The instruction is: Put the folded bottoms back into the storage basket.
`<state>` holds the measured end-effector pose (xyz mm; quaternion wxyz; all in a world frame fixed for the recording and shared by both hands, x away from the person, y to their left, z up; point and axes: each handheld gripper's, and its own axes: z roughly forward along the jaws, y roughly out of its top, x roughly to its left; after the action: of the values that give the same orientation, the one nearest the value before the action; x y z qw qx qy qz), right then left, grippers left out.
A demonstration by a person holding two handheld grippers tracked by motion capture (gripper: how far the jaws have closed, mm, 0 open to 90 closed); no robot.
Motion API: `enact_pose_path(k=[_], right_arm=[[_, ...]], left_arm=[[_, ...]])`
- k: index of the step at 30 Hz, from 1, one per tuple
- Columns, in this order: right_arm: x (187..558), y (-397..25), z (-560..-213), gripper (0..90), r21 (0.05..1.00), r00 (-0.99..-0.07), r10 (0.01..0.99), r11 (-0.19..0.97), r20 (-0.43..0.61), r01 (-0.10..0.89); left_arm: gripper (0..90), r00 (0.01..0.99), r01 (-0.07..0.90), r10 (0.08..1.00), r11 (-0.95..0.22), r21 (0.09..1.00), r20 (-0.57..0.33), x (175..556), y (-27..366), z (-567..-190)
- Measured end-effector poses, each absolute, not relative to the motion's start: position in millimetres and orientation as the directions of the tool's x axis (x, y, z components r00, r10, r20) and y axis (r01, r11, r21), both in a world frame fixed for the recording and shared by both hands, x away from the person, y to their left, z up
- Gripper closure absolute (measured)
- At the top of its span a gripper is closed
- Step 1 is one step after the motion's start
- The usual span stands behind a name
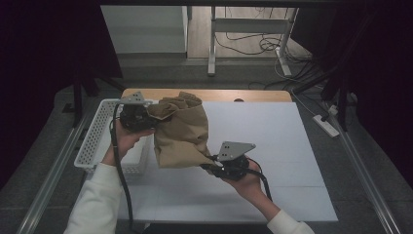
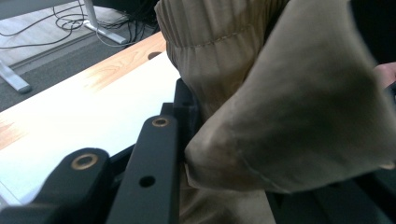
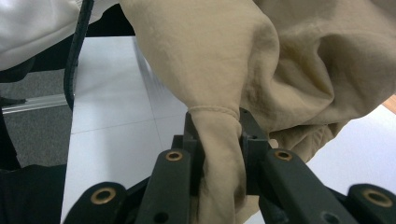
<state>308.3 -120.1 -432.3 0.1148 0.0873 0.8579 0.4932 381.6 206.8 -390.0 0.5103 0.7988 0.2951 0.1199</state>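
A tan cloth garment (image 1: 180, 134) hangs in the air between both grippers, above the white table top (image 1: 282, 146). My left gripper (image 1: 146, 114) holds its upper left edge near the gathered waistband (image 2: 219, 42); folds of the cloth (image 2: 299, 121) cover the right jaw. My right gripper (image 1: 213, 165) is shut on a lower corner, and the hem (image 3: 217, 140) is pinched between its two black jaws. The garment sags in folds (image 3: 289, 74) between the two grips.
A white slotted basket (image 1: 95, 139) stands at the table's left edge, under the left hand. A wooden strip (image 1: 243, 95) runs along the far side of the table. Desk legs and cables (image 1: 263, 44) lie on the floor beyond.
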Motion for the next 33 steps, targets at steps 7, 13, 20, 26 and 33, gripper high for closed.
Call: enact_pose_path(k=[7,13,20,26,33], right_arm=[[309,-116,-430,77.6,0.870,-0.961,0.253,0.492,-0.115,0.026],[310,-110,-429,77.6,0.867,-0.966,0.229,0.499,-0.123,0.008],[311,-109,-425,77.6,0.874,-0.968,0.218,0.487,-0.122,-0.001],[311,-102,-421,77.6,0.875,-0.969,0.210,0.484,-0.126,-0.009],[313,-92,-418,77.6,0.884,-0.971,0.203,0.467,-0.124,-0.016]], left_arm=[[73.8,0.792,0.345,0.602,-0.299,0.890,-0.105,377,212,-387],[73.8,0.777,0.357,0.619,-0.282,0.890,-0.115,374,216,-386],[73.8,0.762,0.372,0.634,-0.259,0.892,-0.133,370,226,-387],[73.8,0.759,0.364,0.640,-0.264,0.893,-0.119,366,234,-382],[73.8,0.751,0.359,0.650,-0.256,0.898,-0.115,364,246,-376]])
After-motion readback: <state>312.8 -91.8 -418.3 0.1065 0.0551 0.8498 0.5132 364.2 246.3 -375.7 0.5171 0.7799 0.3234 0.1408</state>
